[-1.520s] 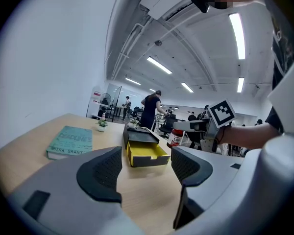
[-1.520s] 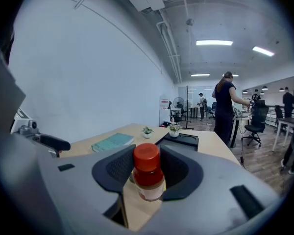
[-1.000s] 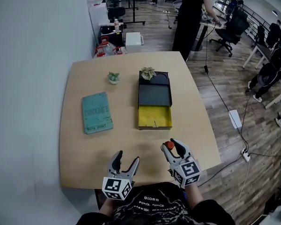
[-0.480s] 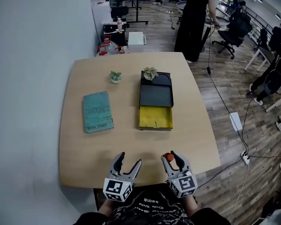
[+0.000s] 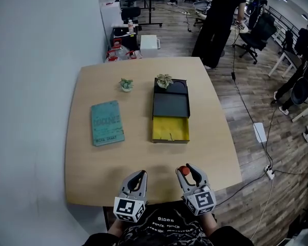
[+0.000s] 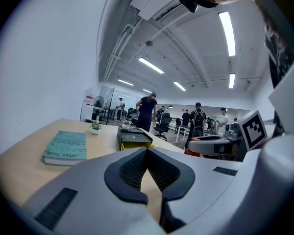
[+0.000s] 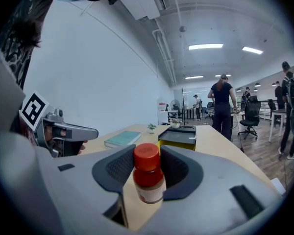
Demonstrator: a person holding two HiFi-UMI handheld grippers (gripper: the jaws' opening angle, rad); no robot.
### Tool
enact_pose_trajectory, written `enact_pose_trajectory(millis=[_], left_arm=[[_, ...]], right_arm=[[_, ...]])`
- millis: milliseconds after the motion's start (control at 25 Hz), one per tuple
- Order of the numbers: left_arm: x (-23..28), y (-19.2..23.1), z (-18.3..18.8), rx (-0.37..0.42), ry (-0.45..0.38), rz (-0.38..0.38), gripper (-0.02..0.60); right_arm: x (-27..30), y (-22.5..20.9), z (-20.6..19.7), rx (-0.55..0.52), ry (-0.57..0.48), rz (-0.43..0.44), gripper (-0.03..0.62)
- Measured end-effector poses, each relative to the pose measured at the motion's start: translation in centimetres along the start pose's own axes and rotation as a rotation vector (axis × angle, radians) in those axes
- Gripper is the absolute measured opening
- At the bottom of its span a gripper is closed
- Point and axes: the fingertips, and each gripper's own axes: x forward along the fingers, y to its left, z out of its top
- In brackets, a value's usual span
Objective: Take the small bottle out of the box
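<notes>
Left gripper (image 5: 139, 175) has just snapped closed, empty; right gripper (image 5: 187, 170), nearly level, clamps small bottle (image 7: 148, 175).

We hold both claws side by side at the bottom of the head view, pointing forward and slightly downward, near each other but not touching. The left grey two-jaw claw (image 5: 138, 174) (image 6: 147, 150) has just been closing: its ribbed pads (image 6: 132, 170) now meet at the tips, with nothing between them. The right grey two-jaw claw (image 5: 187, 170) (image 7: 149, 156) stands partly apart, its pads pressing an upright small clear bottle with a red cap (image 7: 149, 177) (image 5: 182, 170). Each claw bears a white marker cube (image 5: 129, 208) at its rear.
</notes>
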Motion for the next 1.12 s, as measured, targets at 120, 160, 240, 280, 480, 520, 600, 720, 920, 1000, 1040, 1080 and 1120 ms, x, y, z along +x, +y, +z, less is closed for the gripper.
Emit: enact_pose_trajectory(millis=[120, 160, 240, 280, 480, 520, 600, 720, 920, 1000, 1040, 1080, 1120], left_arm=[[0.03, -0.21, -0.1, 0.0, 0.007, -0.012, 0.005], [0.03, -0.26, -0.11, 0.001, 0.009, -0.014, 0.004], [-0.01, -0.36, -0.04, 0.002, 0.01, -0.016, 0.005], [-0.03, -0.43, 0.01, 0.003, 0.01, -0.017, 0.005], [-0.03, -0.66, -0.02, 0.008, 0.007, -0.03, 0.004], [-0.03, -0.65, -0.02, 0.008, 0.006, -0.031, 0.005], [-0.03, -0.61, -0.05, 0.012, 0.007, -0.032, 0.005], [-0.14, -0.69, -0.12, 0.012, 0.008, -0.037, 0.004], [-0.17, -0.84, 0.08, 0.007, 0.005, -0.044, 0.005], [-0.15, -0.85, -0.02, 0.007, 0.009, -0.044, 0.005], [-0.14, -0.88, -0.07, 0.006, 0.011, -0.044, 0.005], [-0.11, -0.9, -0.12, 0.005, 0.012, -0.045, 0.005], [-0.08, -0.9, -0.13, 0.005, 0.013, -0.045, 0.005]], right_arm=[[-0.02, 0.05, 0.06, -0.001, -0.002, 0.001, 0.16], [-0.01, 0.05, 0.14, -0.002, -0.004, 0.001, 0.16], [-0.04, 0.06, 0.36, -0.005, -0.007, 0.002, 0.16], [-0.07, 0.06, 0.41, -0.006, -0.006, 0.003, 0.16], [0.03, 0.08, 0.25, -0.01, -0.002, 0.009, 0.16], [0.09, 0.1, 0.22, -0.012, -0.001, 0.011, 0.16], [0.22, 0.18, 0.14, -0.014, 0.001, 0.014, 0.16], [0.31, 0.31, 0.23, -0.019, -0.001, 0.019, 0.16], [0.37, 0.39, 0.39, -0.023, -0.002, 0.028, 0.16], [0.39, 0.46, 0.35, -0.028, 0.0, 0.033, 0.16], [0.39, 0.48, 0.33, -0.031, 0.001, 0.035, 0.16], [0.39, 0.48, 0.3, -0.032, 0.002, 0.035, 0.16], [0.39, 0.48, 0.25, -0.031, 0.003, 0.035, 0.16]])
